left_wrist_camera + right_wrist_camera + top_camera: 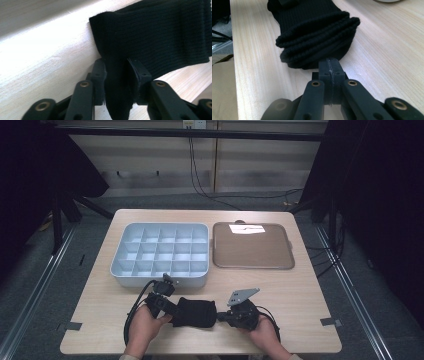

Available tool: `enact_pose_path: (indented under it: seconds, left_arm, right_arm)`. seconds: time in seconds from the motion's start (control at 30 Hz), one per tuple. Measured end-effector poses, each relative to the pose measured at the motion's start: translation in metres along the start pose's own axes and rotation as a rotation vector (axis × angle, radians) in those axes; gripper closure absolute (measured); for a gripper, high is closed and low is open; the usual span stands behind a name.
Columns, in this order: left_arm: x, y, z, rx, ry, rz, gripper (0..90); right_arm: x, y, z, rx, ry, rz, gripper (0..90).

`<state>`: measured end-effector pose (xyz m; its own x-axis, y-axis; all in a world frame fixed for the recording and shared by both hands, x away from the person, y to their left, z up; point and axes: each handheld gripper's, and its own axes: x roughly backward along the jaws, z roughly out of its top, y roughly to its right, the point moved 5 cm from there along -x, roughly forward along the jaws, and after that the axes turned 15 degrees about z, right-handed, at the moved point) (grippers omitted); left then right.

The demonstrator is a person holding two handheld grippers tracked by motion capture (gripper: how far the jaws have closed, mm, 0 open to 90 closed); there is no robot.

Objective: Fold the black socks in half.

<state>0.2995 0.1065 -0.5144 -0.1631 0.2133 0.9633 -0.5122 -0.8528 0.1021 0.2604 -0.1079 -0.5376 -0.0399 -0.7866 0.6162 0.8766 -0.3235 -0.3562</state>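
Two grippers work one black sock (195, 312) near the table's (300, 300) front edge: my left gripper (115, 75) pinches one end's fabric while my right gripper (330, 68), jaws pressed together, noses the folded cuff, apparently to steady it for folding.

Black ribbed sock (195, 312), pale grey divided box (159, 251), brown tray (251, 246), light wood table (300, 295).

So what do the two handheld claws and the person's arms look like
Both are black. The left claw trails a thick black cable that loops beside the hand. The right claw carries a grey three-cornered plate on top. Close up, the linkage arms are matte black with brass-coloured pivot pins. The forearms are bare; no sleeves show.
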Motion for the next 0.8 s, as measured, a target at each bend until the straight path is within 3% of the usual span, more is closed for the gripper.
enact_pose_path:
  seconds: [0.3,0.5,0.8]
  left_arm:
    - [0.003,0.001,0.0,-0.009,-0.003,-0.012,81.3]
    - [0.01,0.001,0.002,-0.003,0.004,-0.021,81.9]
    - [0.025,0.008,0.009,-0.038,0.008,-0.003,80.2]
  right_arm:
    - [-0.001,0.0,0.001,0.004,-0.001,0.0,90.0]
    - [-0.001,0.0,0.001,0.009,-0.006,-0.001,90.0]
    - [-0.002,-0.001,0.002,0.009,-0.008,-0.001,89.9]
